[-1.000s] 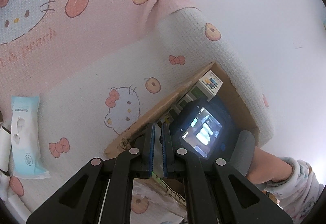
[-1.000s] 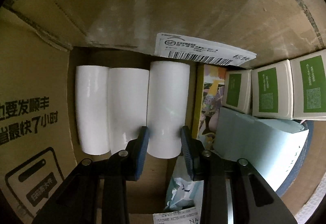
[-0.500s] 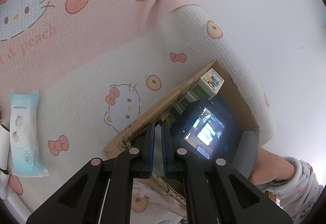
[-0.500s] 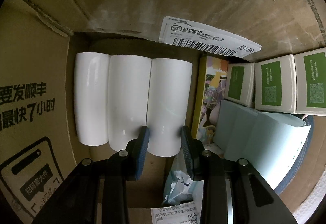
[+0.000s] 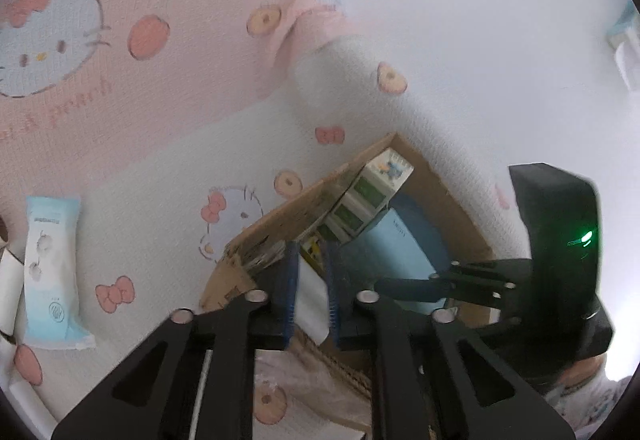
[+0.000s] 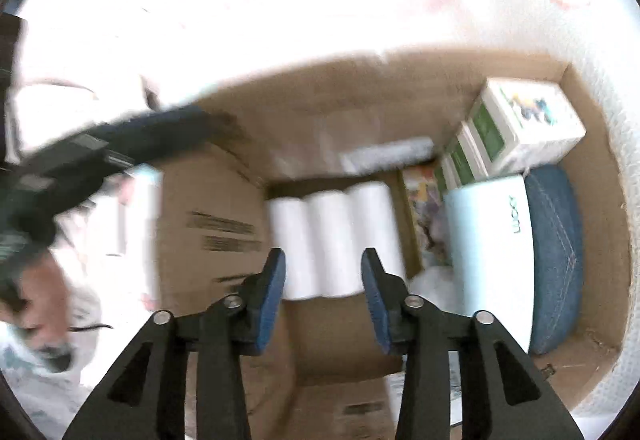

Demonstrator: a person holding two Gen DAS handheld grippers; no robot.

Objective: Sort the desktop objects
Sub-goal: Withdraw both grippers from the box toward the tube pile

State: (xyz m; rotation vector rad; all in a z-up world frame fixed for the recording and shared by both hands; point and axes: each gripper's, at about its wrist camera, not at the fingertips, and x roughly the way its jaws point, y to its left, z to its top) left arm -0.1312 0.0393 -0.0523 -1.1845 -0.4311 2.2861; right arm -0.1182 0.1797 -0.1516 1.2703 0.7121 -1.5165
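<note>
An open cardboard box [image 6: 224, 224] lies on a pink and white cartoon blanket [image 5: 140, 160]. Three white rolls [image 6: 332, 236] lie side by side on its floor. My right gripper [image 6: 322, 260] hovers above them, jaws opening, nothing between the pads. From the left wrist view it shows as a black body [image 5: 560, 240] over the box [image 5: 280, 216]. My left gripper [image 5: 311, 272] hangs by the box's near corner, its blue pads a narrow gap apart and opening, holding nothing. It is a dark blur [image 6: 120, 144] in the right wrist view.
Inside the box are white cartons with green labels [image 6: 520, 120], a pale blue pack [image 6: 492, 240], a denim pouch [image 6: 556, 252] and a colourful book [image 6: 420, 208]. A blue wipes pack [image 5: 52, 272] and white rolls [image 5: 8, 280] lie on the blanket at left. A person [image 6: 36, 300] is at lower left.
My right gripper has let go of the right-hand roll, widened its jaws and risen out of the box. My left gripper shifted slightly and its pads parted a little.
</note>
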